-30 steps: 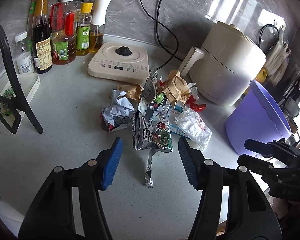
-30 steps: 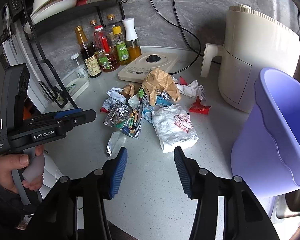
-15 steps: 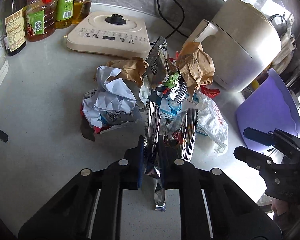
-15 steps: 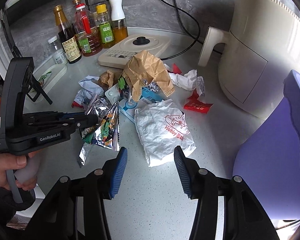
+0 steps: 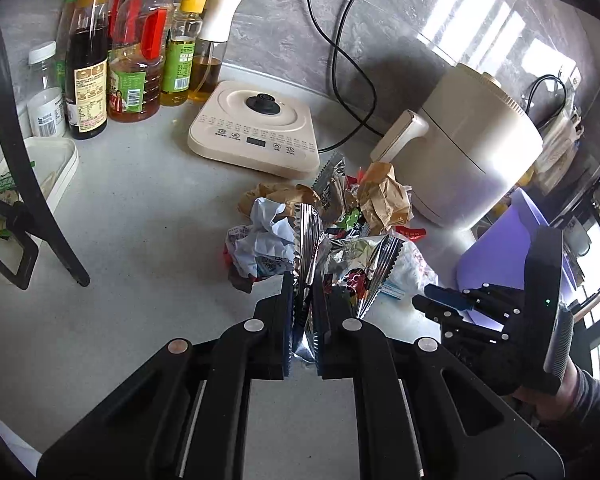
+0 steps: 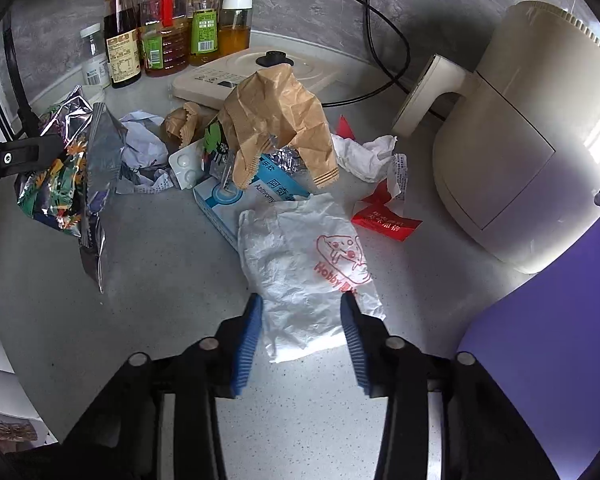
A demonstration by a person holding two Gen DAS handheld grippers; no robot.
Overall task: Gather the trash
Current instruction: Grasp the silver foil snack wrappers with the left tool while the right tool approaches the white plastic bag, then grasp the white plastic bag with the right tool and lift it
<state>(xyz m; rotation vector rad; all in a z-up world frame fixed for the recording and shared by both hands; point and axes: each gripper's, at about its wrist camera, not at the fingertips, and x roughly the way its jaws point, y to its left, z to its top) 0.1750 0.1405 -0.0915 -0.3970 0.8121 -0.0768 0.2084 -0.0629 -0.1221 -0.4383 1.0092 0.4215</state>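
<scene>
My left gripper (image 5: 303, 312) is shut on a silver foil snack bag (image 5: 342, 264) and holds it lifted off the counter; the bag also hangs at the left of the right wrist view (image 6: 66, 172). My right gripper (image 6: 302, 320) is open, its fingers either side of the near end of a white plastic bag (image 6: 308, 256) with red print. Behind it lies a trash pile: a brown paper bag (image 6: 276, 112), a blue-white medicine box (image 6: 240, 200), crumpled white paper (image 6: 142, 148) and a red wrapper (image 6: 384, 220).
A purple bin (image 6: 540, 360) stands at the right, next to a cream air fryer (image 6: 520, 128). A cream induction cooker (image 5: 256, 128) and several oil and sauce bottles (image 5: 132, 48) stand at the back. A black rack leg (image 5: 32, 184) and white tray (image 5: 48, 160) are at left.
My left gripper closed on the foil snack bag and lifted it up and back from the pile. My right gripper moved forward and down over the white plastic bag.
</scene>
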